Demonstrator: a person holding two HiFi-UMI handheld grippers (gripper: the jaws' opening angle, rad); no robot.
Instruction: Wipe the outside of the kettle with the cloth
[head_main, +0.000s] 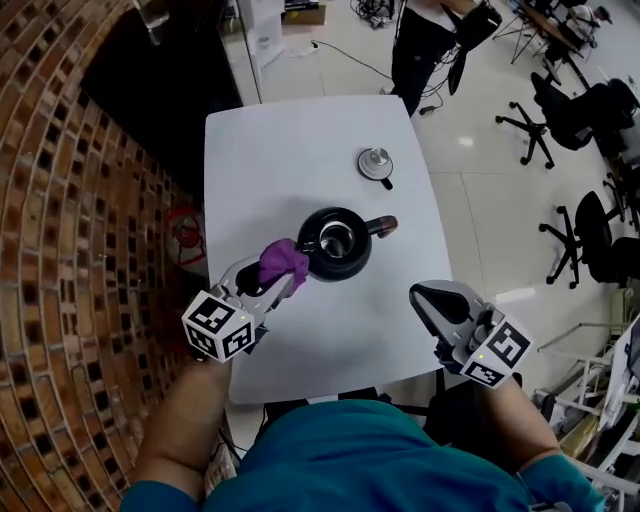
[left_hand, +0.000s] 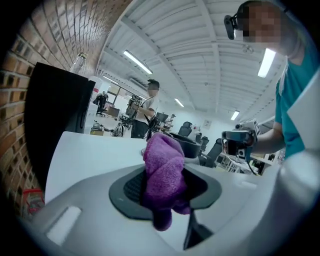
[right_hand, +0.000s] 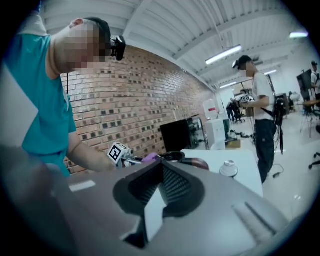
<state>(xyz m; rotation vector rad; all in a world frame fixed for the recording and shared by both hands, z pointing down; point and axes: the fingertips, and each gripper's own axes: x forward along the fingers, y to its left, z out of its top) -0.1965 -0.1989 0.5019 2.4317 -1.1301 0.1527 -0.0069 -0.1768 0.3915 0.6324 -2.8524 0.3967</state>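
A black kettle (head_main: 335, 243) stands open-topped in the middle of the white table (head_main: 290, 150), its brown handle (head_main: 385, 226) pointing right. My left gripper (head_main: 281, 277) is shut on a purple cloth (head_main: 283, 262), which touches the kettle's left side. In the left gripper view the cloth (left_hand: 162, 175) bulges out between the jaws, with the kettle (left_hand: 184, 143) just beyond it. My right gripper (head_main: 422, 297) hovers near the table's front right, apart from the kettle, jaws shut with nothing in them. The right gripper view shows the kettle (right_hand: 172, 156) and cloth (right_hand: 149, 158) ahead.
The kettle's round lid (head_main: 376, 163) lies on the table behind the kettle. A brick wall (head_main: 70, 250) runs along the left. A person (head_main: 425, 45) stands past the table's far edge, and office chairs (head_main: 575, 110) are at the right.
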